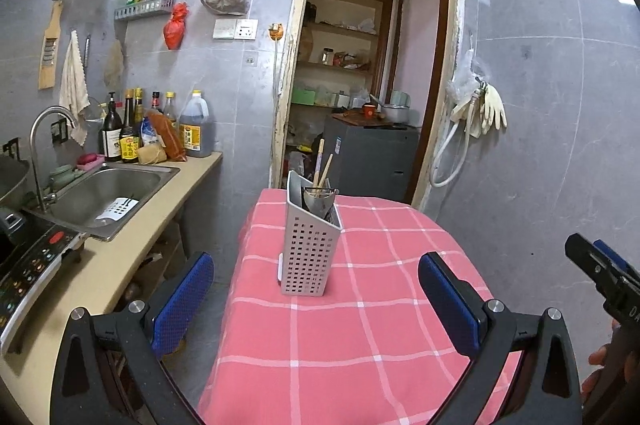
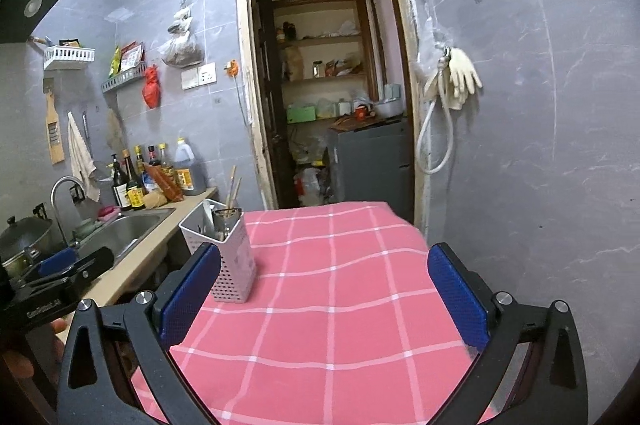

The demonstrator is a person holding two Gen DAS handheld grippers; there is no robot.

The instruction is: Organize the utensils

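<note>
Utensil caddy on the checked table
The perforated caddy (image 1: 310, 245) holds chopsticks (image 1: 322, 165) (and a metal utensil); left gripper (image 1: 316, 299) and right gripper (image 2: 324, 291) gape empty.

White lettering runs along the black body of the left gripper (image 2: 68, 277) at the edge of the right wrist view, too blurred to read. The bottles (image 1: 129, 135) beside the sink carry printed labels, none legible. Nothing else bears readable text.
</note>
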